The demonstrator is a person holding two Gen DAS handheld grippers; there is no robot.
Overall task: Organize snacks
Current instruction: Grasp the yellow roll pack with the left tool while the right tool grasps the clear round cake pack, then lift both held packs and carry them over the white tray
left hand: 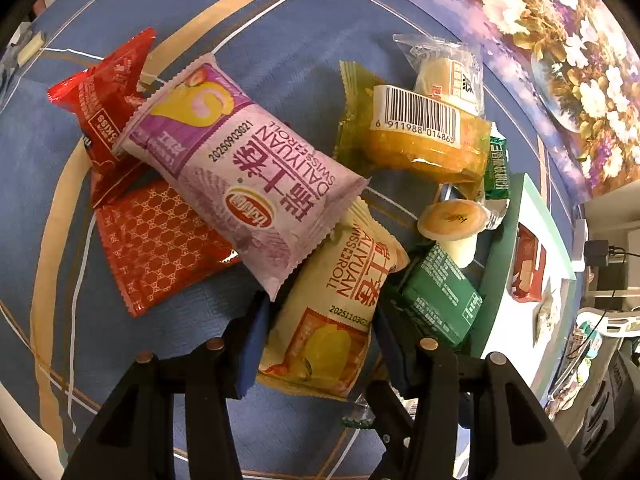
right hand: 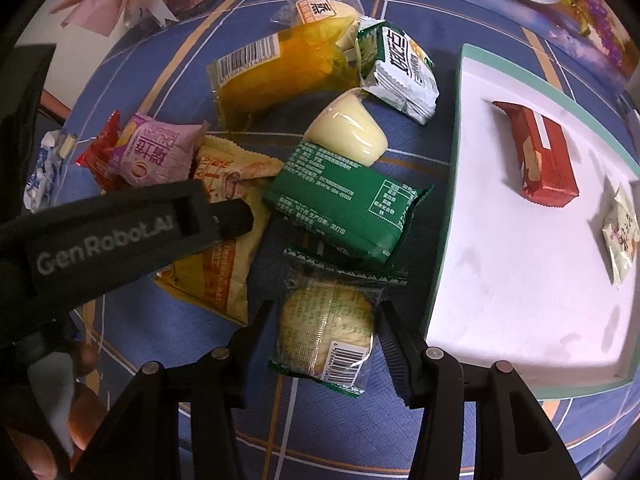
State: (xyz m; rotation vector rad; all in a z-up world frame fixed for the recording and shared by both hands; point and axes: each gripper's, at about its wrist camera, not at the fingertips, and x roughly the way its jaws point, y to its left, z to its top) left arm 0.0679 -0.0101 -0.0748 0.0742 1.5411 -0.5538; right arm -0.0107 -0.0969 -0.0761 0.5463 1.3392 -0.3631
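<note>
My left gripper (left hand: pixel 320 332) points down at a pile of snacks on a blue tablecloth. Its pads press both sides of a yellow Swiss roll pack (left hand: pixel 332 312). A purple Swiss roll pack (left hand: pixel 248 168) lies across that pack's far end. In the right wrist view, one of the left gripper's black fingers (right hand: pixel 232 218) rests over the same yellow pack (right hand: pixel 224 280). My right gripper (right hand: pixel 326 324) is shut on a clear-wrapped round cake (right hand: pixel 328 320) with green edges, close to the white tray (right hand: pixel 520 280).
The teal-rimmed tray holds a red wafer pack (right hand: pixel 540 152) and a pale packet (right hand: pixel 622 236). Loose on the cloth are a green pack (right hand: pixel 344 204), a jelly cup (right hand: pixel 348 132), an orange clear-wrapped cake (right hand: pixel 280 68), a green-white pack (right hand: pixel 400 72) and red packs (left hand: pixel 152 240).
</note>
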